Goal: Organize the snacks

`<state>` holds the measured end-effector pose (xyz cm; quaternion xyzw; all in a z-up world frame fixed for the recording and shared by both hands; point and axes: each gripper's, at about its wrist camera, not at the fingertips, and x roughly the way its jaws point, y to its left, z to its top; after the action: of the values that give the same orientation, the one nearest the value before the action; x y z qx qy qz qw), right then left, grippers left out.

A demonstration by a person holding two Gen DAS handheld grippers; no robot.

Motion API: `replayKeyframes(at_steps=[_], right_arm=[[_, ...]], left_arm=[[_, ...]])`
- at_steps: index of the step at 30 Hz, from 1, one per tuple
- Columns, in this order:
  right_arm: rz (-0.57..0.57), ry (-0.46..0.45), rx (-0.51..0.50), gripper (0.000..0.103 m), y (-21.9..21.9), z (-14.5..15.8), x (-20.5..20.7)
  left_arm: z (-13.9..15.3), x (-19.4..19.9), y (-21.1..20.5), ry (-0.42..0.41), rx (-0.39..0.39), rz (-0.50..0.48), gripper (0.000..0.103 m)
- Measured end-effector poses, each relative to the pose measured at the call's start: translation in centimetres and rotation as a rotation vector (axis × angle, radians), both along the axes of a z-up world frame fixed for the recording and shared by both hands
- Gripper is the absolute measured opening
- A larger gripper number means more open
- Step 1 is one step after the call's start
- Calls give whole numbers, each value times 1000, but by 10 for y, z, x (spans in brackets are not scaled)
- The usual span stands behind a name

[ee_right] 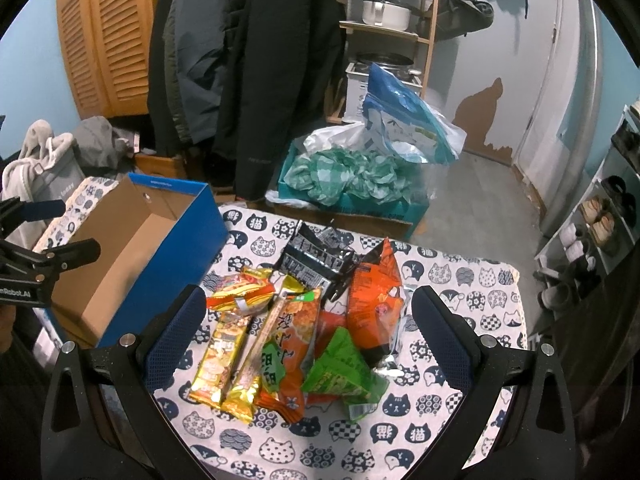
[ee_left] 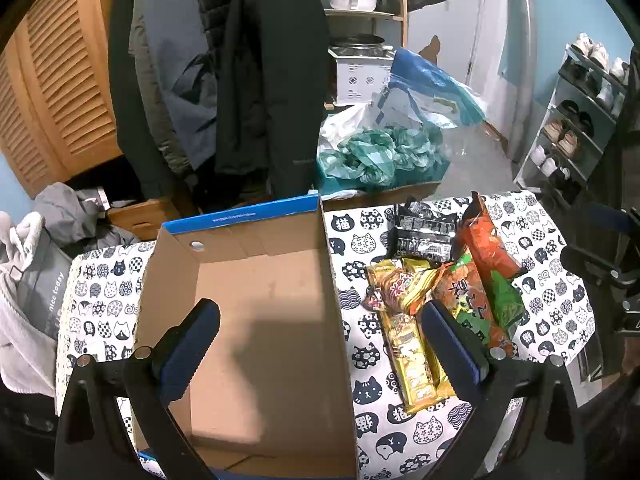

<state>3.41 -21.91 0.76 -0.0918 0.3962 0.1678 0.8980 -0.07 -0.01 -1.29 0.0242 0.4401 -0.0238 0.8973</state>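
The sorting has not begun: the cardboard box [ee_left: 256,320] sits empty on the tabletop [ee_right: 460,280], and the snack packets [ee_right: 304,320] all lie in a loose heap just to the right of the box. The right gripper [ee_right: 304,336] hangs over that heap with its jaws wide and empty, while the left gripper [ee_left: 320,344] hovers above the box's right wall, equally wide and holding nothing. The next move probably calls for the right gripper to drop onto one packet, likely the top orange bag [ee_right: 374,300], and close on it alone.

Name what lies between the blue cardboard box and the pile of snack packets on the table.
Only a bare strip of cat-print tablecloth; the blue cardboard box and snack packets stand apart, clearest in the right wrist view.
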Motion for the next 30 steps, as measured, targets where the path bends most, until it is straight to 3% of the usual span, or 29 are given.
replayKeyframes(at_steps=[30], right_arm=[[2, 6, -6, 101, -1, -3, -2]], left_arm=[[-5, 0, 0, 32, -42, 12, 102]])
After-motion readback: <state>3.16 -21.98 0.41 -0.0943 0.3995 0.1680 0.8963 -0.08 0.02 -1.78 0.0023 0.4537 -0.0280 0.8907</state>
